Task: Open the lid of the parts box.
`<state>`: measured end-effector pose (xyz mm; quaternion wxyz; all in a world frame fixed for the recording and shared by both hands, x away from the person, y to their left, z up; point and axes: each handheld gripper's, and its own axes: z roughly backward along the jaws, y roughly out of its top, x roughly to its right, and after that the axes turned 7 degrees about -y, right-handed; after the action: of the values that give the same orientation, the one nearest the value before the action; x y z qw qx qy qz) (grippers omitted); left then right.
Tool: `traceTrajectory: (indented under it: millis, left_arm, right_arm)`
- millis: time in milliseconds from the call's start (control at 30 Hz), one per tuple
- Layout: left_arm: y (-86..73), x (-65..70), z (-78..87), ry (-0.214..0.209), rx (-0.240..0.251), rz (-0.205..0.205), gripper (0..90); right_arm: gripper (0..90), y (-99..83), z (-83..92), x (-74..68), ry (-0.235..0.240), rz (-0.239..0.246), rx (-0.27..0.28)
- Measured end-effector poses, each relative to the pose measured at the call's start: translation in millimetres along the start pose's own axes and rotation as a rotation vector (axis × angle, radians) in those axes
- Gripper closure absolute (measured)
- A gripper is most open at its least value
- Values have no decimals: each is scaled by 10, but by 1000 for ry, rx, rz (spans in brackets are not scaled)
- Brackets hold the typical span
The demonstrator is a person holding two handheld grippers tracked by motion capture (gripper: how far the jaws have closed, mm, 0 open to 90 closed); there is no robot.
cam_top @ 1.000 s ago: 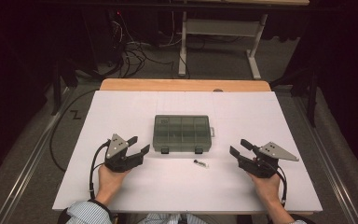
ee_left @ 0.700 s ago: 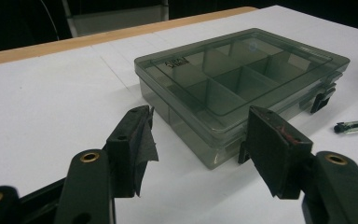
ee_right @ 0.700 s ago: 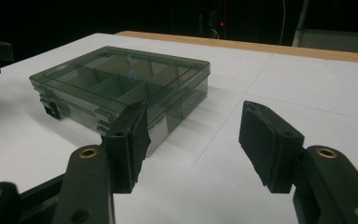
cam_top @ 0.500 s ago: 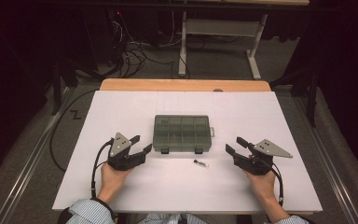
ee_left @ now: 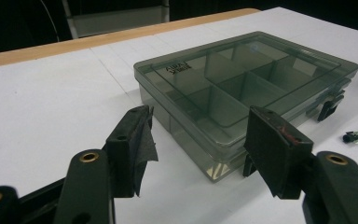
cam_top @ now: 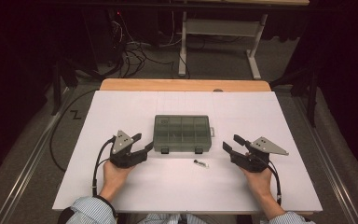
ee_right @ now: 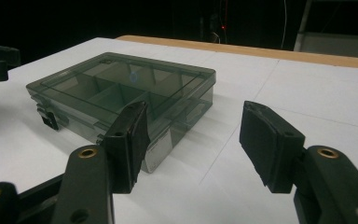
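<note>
In front of you sits a translucent smoke-grey plastic compartment box [cam_top: 182, 134], its lid smooth and glossy enough to catch pale reflections, with opaque dark plastic latches [ee_left: 329, 106] on its front edge. It rests on a matt white paper-like sheet [cam_top: 121, 107] that covers a table of light, smooth-finished wood [cam_top: 182, 85]. Your left gripper [ee_left: 198, 140] is matt black plastic with brass-coloured metal rivets [ee_left: 89, 157] and dull, slightly rough rubbery pads [ee_left: 268, 140]. Your right gripper [ee_right: 200, 140] shows the same matt black finish. Your sleeve [cam_top: 86, 214] is pale blue striped cloth.
</note>
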<state>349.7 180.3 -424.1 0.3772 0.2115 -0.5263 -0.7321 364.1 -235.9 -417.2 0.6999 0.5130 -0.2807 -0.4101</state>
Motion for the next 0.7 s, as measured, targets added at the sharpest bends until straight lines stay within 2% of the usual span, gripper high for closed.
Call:
traceTrajectory:
  millis: [433,700]
  left_arm:
    - [35,-12,-92,0,-7,1,399]
    - [68,0,-156,-6,-3,-2,398]
  right_arm:
    - [432,8,-137,-59,7,8,-11]
    - [433,39,-219,-56,4,-29,-2]
